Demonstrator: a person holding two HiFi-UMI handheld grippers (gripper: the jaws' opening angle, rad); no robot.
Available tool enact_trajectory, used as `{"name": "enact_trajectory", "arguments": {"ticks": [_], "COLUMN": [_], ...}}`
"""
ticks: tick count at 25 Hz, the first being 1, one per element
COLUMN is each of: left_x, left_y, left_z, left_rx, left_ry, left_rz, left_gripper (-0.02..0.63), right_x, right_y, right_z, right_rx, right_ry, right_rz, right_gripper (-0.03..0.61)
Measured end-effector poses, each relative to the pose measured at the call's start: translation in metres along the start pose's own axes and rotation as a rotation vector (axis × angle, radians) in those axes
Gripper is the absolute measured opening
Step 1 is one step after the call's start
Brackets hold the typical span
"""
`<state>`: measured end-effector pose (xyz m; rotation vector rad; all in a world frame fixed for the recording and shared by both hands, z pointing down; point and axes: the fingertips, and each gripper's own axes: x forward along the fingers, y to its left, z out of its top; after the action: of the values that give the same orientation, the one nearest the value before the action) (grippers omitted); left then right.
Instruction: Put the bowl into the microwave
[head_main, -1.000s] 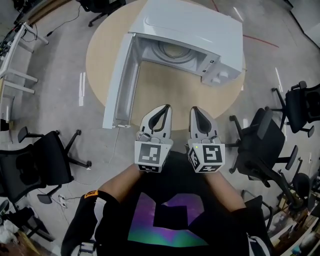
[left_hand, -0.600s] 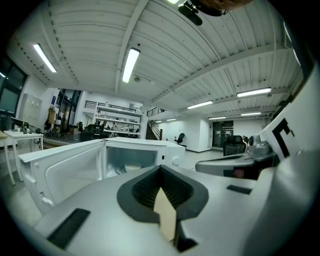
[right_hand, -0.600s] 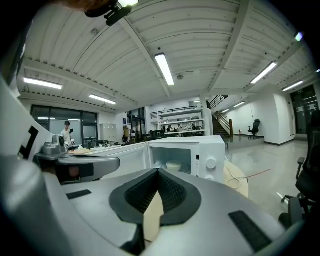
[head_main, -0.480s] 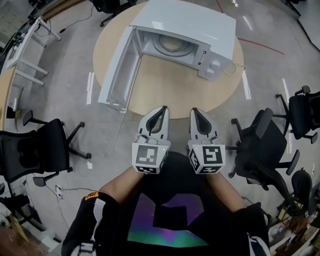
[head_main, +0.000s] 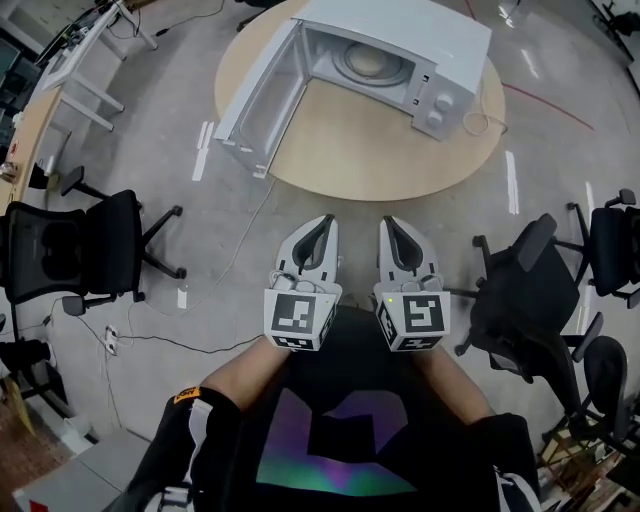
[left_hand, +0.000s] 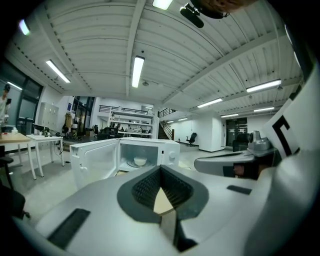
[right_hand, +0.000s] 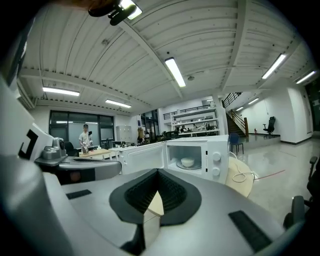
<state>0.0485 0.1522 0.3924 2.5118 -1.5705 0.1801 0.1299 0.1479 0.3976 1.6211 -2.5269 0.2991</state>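
Nearest: both grippers held close in front of the person's chest, side by side, pointing toward the table. Left gripper (head_main: 326, 218): jaws pressed together at the tips, nothing pinched; its own view shows only the dark ribbed pads meeting. Right gripper (head_main: 389, 220): the same, tips together and empty. Between the grippers and the table is bare floor, with a thin cable (head_main: 215, 285) trailing from the table edge. Office chairs stand on both sides, one at left (head_main: 75, 245) and one at right (head_main: 525, 290). The round table (head_main: 370, 150) is well apart from the grippers. On it sits the white microwave (head_main: 400, 25), its door (head_main: 255, 95) swung fully open toward the left. The bowl (head_main: 368, 62) rests upright inside, on the turntable, about centred; both gripper views confirm this. A loose cord (head_main: 475, 122) lies on the table just beside the microwave's control side. Judgement: placement looks complete, with neither claw holding anything. If the door is to be shut, close in first. Push its outer face near the free edge with the left claw's closed tips, slowly, so the microwave doesn't slide. Mind the floor cable when stepping in.
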Motion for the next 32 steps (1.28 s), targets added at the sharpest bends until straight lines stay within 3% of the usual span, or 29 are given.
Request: {"name": "enact_trajectory", "arguments": {"ticks": [15,32], "left_x": [-0.08,-0.124], "left_y": [0.001,0.06], "left_z": [-0.009,-0.011], "left_rx": [0.022,0.014], "left_ry": [-0.01,-0.002], "left_rz": [0.127,0.108], "left_gripper": [0.043,0.043], "right_x": [-0.04,-0.03], "right_y": [0.062,0.126], "right_z": [-0.016,-0.016], "right_rx": [-0.014,-0.028], "right_ry": [0.007,0.036], "right_rz": [0.135,0.09], "right_gripper": [0.018,0.017]}}
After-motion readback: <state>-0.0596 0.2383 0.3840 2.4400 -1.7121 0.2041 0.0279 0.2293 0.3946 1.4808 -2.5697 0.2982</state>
